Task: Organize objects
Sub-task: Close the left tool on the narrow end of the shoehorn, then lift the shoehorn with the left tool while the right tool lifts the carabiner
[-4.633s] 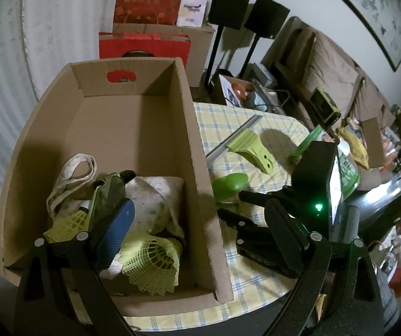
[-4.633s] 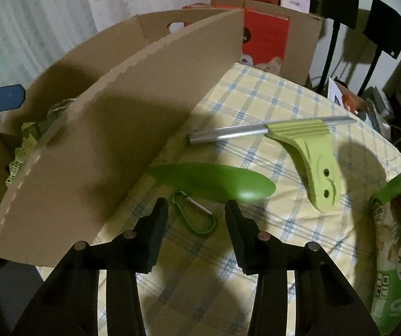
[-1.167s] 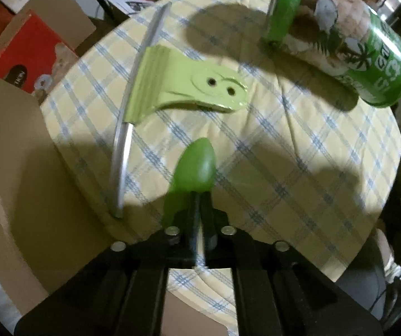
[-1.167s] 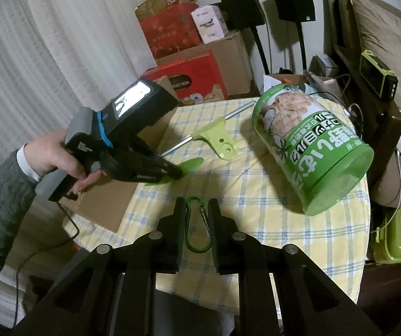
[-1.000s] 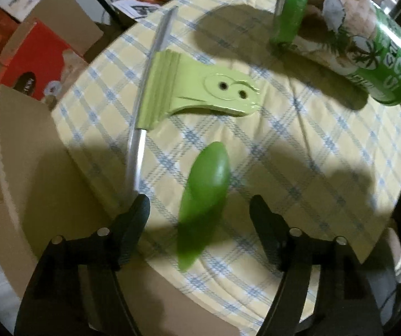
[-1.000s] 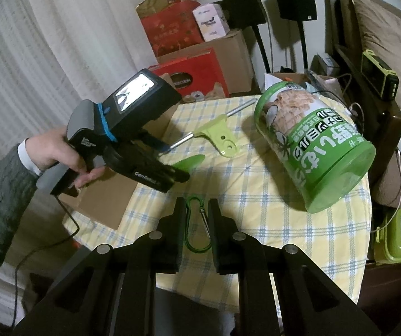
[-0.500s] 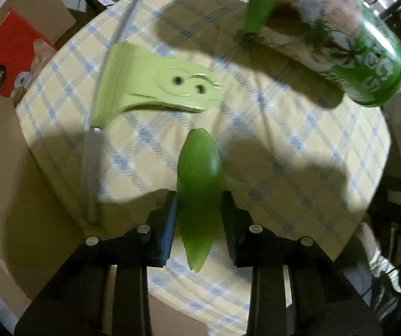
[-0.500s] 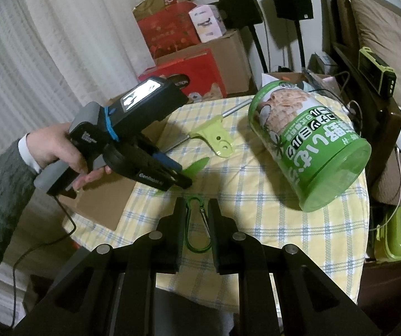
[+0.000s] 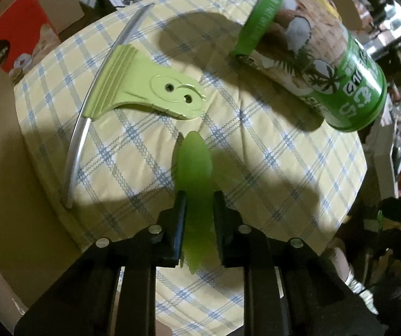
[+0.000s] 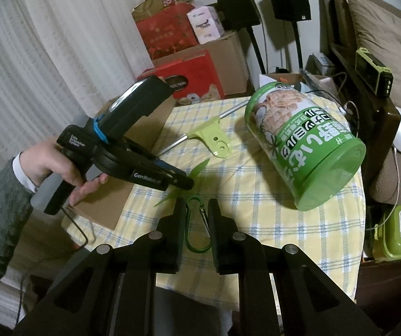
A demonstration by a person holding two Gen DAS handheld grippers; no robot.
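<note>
My left gripper (image 9: 197,196) is shut on a long green leaf-shaped piece (image 9: 194,168) and holds it above the checked tablecloth (image 9: 270,145). In the right wrist view the left gripper (image 10: 183,183) shows with the same green piece (image 10: 197,169) sticking out past its fingers. My right gripper (image 10: 197,204) is shut on a green carabiner (image 10: 197,226), held over the table's near edge. A light green squeegee with a metal bar (image 9: 144,95) lies flat on the cloth; it also shows in the right wrist view (image 10: 214,137).
A large green snack canister (image 10: 301,140) lies on its side at the table's right (image 9: 318,56). The cardboard box wall (image 9: 1,168) stands against the table's left edge. Red and brown boxes (image 10: 194,64), speaker stands and a sofa lie behind.
The left gripper opened over the green piece about a second ago, then shut on it again and lifted it. The right gripper has stayed shut on the carabiner, nearly still.
</note>
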